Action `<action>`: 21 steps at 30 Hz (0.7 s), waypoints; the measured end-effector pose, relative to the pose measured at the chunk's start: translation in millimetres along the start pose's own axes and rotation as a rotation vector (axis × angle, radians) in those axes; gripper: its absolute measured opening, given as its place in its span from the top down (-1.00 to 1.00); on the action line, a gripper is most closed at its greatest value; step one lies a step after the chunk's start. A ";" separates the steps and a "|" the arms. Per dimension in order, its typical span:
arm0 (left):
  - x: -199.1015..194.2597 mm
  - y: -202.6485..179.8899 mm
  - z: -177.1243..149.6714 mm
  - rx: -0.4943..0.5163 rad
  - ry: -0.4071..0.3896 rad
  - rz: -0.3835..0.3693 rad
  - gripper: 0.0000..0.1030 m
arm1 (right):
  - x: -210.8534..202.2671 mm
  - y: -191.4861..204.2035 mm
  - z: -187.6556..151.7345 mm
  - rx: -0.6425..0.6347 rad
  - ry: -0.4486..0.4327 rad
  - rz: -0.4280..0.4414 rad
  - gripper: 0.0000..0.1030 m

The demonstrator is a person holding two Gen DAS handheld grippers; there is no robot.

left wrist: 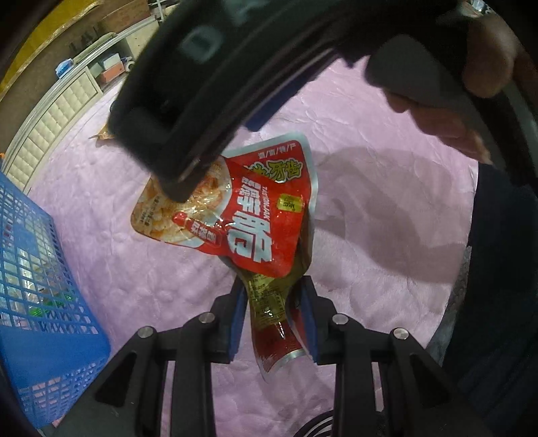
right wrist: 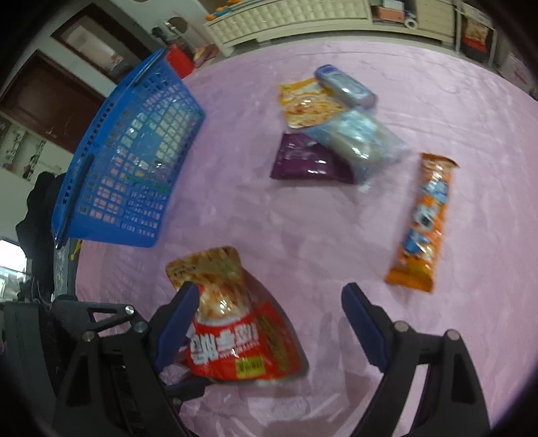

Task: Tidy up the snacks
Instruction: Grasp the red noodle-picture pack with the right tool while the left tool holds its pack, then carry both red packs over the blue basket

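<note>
Left claw [left wrist: 274,312], at 6 o'clock in the left wrist view, is clenched on the lower end of a red foil snack pouch with white lettering [left wrist: 242,215], which hangs above the pink quilted fabric surface [left wrist: 386,174]. The right claw [right wrist: 269,322] is released, its blue-padded fingers [right wrist: 364,326] spread wide; in the right wrist view the same pouch [right wrist: 235,319] lies against the inner face of the left-hand finger, with the other finger well apart from it. In the left wrist view the black body of the right gripper tool [left wrist: 188,87] crosses from 12 to 10 o'clock and covers the pouch's upper left corner. A blue perforated plastic basket [right wrist: 131,154] stands at 10 o'clock in the right wrist view, its near wall at 8 o'clock in the left wrist view [left wrist: 43,285]. Loose snacks lie at 12 to 2 o'clock in the right wrist view: a yellow-orange flat noodle packet [right wrist: 306,104], a pale blue rounded tube pack [right wrist: 346,87] lying across its corner, a clear bluish wrapped pack [right wrist: 359,141] overlapping a purple flat packet [right wrist: 302,161], and, apart at 3 o'clock, a long orange biscuit sleeve [right wrist: 423,222]. Open fabric lies between basket and snack cluster. A cream tufted panel [right wrist: 292,16] borders the far edge.
</note>
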State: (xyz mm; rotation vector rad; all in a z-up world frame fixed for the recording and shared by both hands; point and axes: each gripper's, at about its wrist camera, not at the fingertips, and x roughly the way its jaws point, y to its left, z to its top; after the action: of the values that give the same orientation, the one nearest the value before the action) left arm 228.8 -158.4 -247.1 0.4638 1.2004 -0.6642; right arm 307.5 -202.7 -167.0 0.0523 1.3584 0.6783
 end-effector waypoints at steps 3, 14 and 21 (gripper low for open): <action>-2.3 4.7 -2.7 0.000 0.007 -0.007 0.46 | 7.5 5.3 2.5 -0.038 0.003 0.015 0.19; -28.5 21.3 -16.4 -0.083 -0.025 0.071 0.46 | -18.8 28.1 -3.9 -0.114 -0.090 -0.092 0.94; -69.9 18.0 -23.9 -0.114 -0.085 0.128 0.46 | -62.0 45.3 -13.3 -0.135 -0.160 -0.127 0.95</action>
State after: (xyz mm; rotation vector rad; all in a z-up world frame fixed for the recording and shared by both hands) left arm 209.9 -114.2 -188.2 0.4089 1.1125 -0.4982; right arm 273.4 -200.1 -97.0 -0.0854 1.1496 0.6426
